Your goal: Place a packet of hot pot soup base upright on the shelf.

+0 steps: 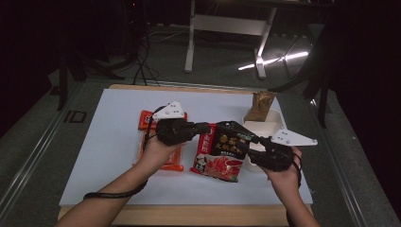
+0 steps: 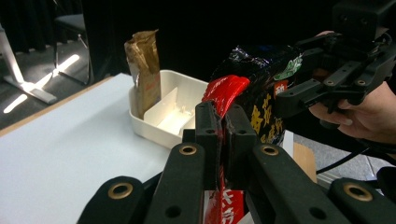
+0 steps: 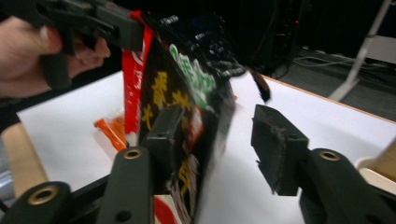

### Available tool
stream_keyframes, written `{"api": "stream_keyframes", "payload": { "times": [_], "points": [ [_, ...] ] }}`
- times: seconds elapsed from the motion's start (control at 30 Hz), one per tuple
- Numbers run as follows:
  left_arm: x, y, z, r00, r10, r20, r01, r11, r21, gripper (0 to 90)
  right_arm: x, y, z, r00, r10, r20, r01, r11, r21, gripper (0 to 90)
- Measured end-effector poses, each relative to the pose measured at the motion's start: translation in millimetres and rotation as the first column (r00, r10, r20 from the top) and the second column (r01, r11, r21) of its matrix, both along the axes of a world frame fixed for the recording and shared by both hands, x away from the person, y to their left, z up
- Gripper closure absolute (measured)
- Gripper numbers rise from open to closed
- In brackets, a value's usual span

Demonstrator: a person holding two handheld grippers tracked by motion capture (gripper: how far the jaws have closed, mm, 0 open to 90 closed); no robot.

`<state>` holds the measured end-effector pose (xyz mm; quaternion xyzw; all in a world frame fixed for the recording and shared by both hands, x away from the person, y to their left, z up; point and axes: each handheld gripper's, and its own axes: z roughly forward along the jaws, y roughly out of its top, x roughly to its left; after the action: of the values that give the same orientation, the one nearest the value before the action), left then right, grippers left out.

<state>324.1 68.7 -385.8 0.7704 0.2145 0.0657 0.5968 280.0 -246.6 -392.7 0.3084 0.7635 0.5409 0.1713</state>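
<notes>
Left gripper (image 2: 223,135) clamped on the red edge of a black-and-red snack bag (image 1: 223,151), jaws pressed tight together on the foil. Held up off the white table sheet (image 1: 108,156), that bag, between the two hands, near the front middle of the table. Right gripper (image 3: 219,144) at the bag's other side, jaws apart around its black edge, one pad against the printed face, the other clear of it. Seen from above, right gripper (image 1: 253,142) just beside the bag's right edge, left gripper (image 1: 208,127) at its upper left corner.

Under the left hand (image 1: 156,153), flat on the sheet, an orange packet (image 1: 172,158). Farther right, just behind the bag, a white tray (image 2: 154,128) with a divider inside. At the tray's far end, upright, a brown pouch (image 2: 144,70). Beyond the table, grey floor and a white table frame (image 1: 227,28).
</notes>
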Motion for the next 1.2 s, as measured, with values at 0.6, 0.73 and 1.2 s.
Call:
{"api": "stream_keyframes", "payload": {
  "times": [0.6,0.73,1.2],
  "points": [
    [2.0,0.7,-5.2,0.9987,-0.029,-0.041,0.028,0.9995,-0.015,85.2,3.4,-4.2,15.5,0.9975,0.050,-0.051,-0.048,0.9983,0.034,78.0],
    [1.8,2.7,-3.6,0.9977,-0.053,-0.043,0.052,0.9983,-0.026,81.3,0.7,-4.5,23.9,0.9980,0.058,-0.027,-0.057,0.9980,0.027,78.1],
    [-5.6,18.3,-2.5,0.9986,-0.005,-0.053,0.001,0.9973,-0.074,19.4,2.5,-13.4,47.0,0.9990,0.034,0.031,-0.035,0.9984,0.044,77.9]
  ]
}}
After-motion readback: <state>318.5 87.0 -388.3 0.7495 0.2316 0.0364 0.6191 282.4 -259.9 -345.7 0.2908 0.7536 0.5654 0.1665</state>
